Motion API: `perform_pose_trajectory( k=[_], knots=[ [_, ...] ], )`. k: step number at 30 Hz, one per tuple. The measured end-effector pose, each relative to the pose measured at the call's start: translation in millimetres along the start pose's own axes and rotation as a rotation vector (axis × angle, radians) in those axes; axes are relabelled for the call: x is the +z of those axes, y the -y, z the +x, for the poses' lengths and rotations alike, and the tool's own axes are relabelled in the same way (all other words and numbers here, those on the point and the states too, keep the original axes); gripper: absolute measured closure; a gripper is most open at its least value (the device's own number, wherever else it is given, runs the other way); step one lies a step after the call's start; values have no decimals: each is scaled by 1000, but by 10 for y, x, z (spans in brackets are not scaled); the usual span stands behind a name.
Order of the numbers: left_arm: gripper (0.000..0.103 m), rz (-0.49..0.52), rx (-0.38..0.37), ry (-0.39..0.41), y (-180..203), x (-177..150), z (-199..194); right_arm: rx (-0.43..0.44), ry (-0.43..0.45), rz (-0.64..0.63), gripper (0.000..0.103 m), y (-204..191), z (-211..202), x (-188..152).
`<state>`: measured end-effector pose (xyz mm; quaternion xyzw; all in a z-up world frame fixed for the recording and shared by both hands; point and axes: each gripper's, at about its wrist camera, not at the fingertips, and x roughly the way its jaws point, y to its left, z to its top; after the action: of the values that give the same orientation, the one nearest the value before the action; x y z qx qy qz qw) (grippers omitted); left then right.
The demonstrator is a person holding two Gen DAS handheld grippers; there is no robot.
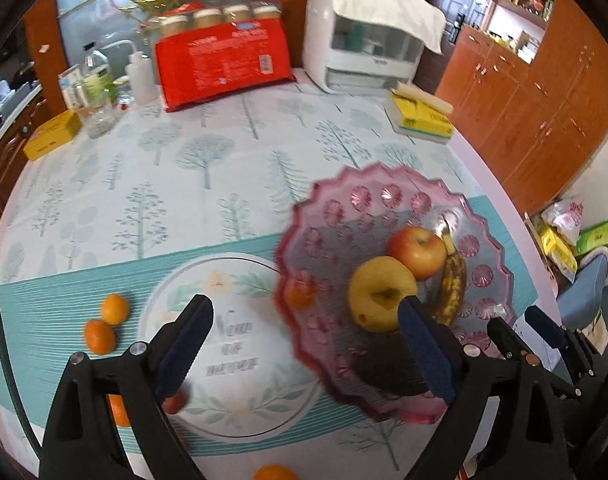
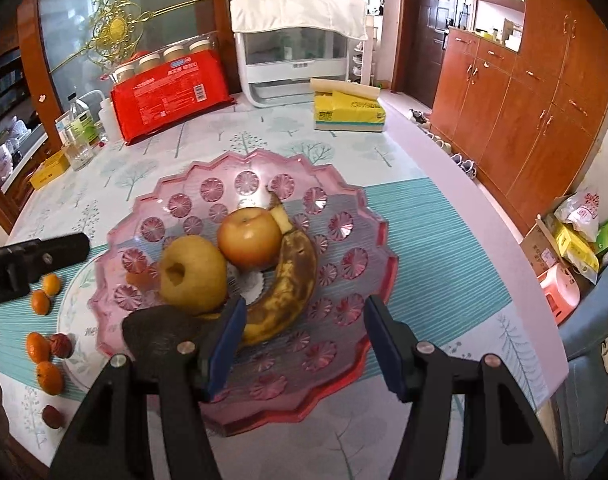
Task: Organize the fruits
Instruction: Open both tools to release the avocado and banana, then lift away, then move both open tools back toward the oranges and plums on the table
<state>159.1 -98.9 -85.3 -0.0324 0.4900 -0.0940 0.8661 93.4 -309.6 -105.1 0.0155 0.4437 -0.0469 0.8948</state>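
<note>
A pink glass fruit plate [image 2: 344, 184] [image 1: 384, 184] holds a yellow pear [image 2: 191, 272] [image 1: 380, 292], a red apple [image 2: 249, 240] [image 1: 418, 252], a browned banana [image 2: 287, 288] [image 1: 454, 284] and a dark avocado [image 2: 159, 332] [image 1: 388, 364]. Several small oranges [image 1: 113, 308] [image 2: 43, 348] and red lychees [image 2: 61, 345] lie on the tablecloth left of the plate. My left gripper [image 1: 304, 348] is open and empty over the plate's left edge. My right gripper [image 2: 306, 340] is open and empty over the plate's near side.
At the back of the table stand a red package [image 2: 171, 92], a white appliance [image 2: 299, 60], a yellow tissue pack [image 2: 348, 110], bottles [image 2: 79, 132] and a yellow box [image 1: 51, 138]. Wooden cabinets [image 2: 524, 112] stand to the right. A blue chair [image 2: 596, 380] is near the table's right edge.
</note>
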Motion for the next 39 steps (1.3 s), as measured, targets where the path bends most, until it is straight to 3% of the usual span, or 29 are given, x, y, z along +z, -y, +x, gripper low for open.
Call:
perform_pose_trajectory(
  k=[11,20,27,39],
  knots=[
    [7,-32,93,82,-826,77,-705,14,20,36,42,-406,-368,200],
    [6,-72,93,125,-1556,97,-1105,40,50,21,42,-1006,-632,303],
    [6,-15,90,48,-1894,-86,-959,102,-24,-27,42,-1558,-536,160],
    [6,164,-6,-107,-2040,-596,-494,191,-159,-99,42,-2197,-226,-352]
  ],
)
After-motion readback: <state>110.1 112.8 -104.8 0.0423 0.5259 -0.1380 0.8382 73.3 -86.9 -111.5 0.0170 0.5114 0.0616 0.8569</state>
